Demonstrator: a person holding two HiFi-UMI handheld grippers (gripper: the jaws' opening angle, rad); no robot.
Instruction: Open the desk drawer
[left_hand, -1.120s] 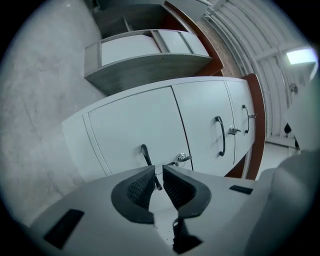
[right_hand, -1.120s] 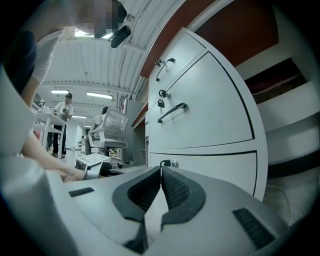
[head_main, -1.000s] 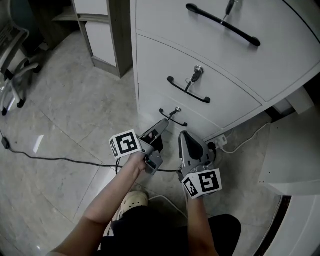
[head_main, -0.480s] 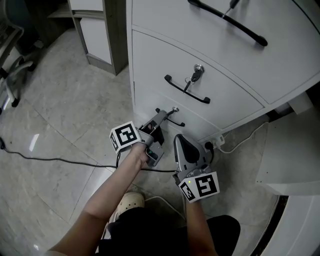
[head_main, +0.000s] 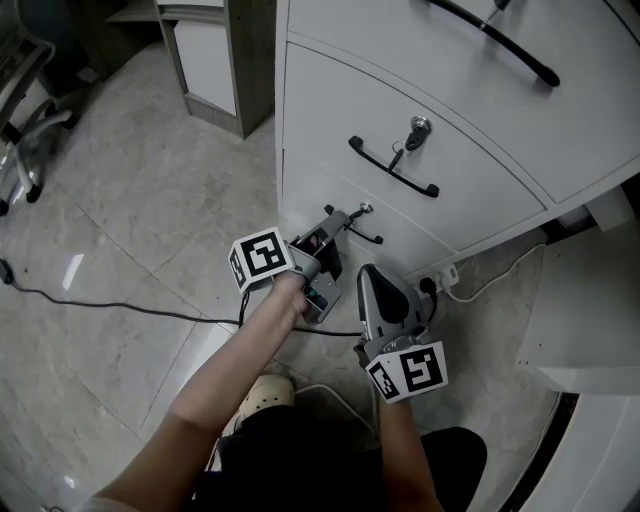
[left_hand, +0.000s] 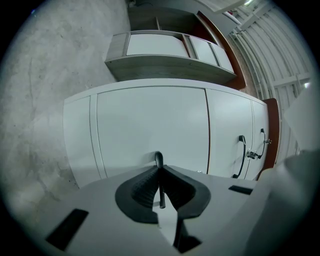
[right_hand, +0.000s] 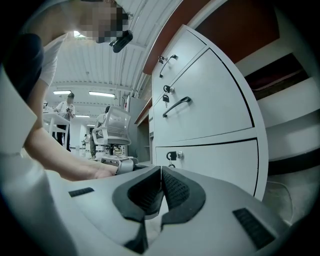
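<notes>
The white desk pedestal has three drawers. Low near the floor, the bottom drawer (head_main: 405, 245) carries a small black handle (head_main: 368, 236) with a key (head_main: 364, 209) above it. My left gripper (head_main: 338, 222) points level at that drawer. Its jaws have just been closing and now pinch the thin black handle bar (left_hand: 159, 159) between the ribbed pads (left_hand: 145, 186). My right gripper (head_main: 371, 272) hovers just to the right, a little back from the drawer front. It is shut and holds nothing, as the right gripper view (right_hand: 161, 186) also shows.
The middle drawer has a longer black handle (head_main: 392, 168) and a key (head_main: 417, 128). A black cable (head_main: 120, 307) crosses the stone floor. A white socket strip (head_main: 447, 275) lies under the desk. An office chair (head_main: 25, 150) stands far left, and my shoe (head_main: 262, 395) is below.
My left gripper has advanced to the bottom drawer's handle and closed its wide jaws on the bar. The right gripper has stayed beside it, shut.
</notes>
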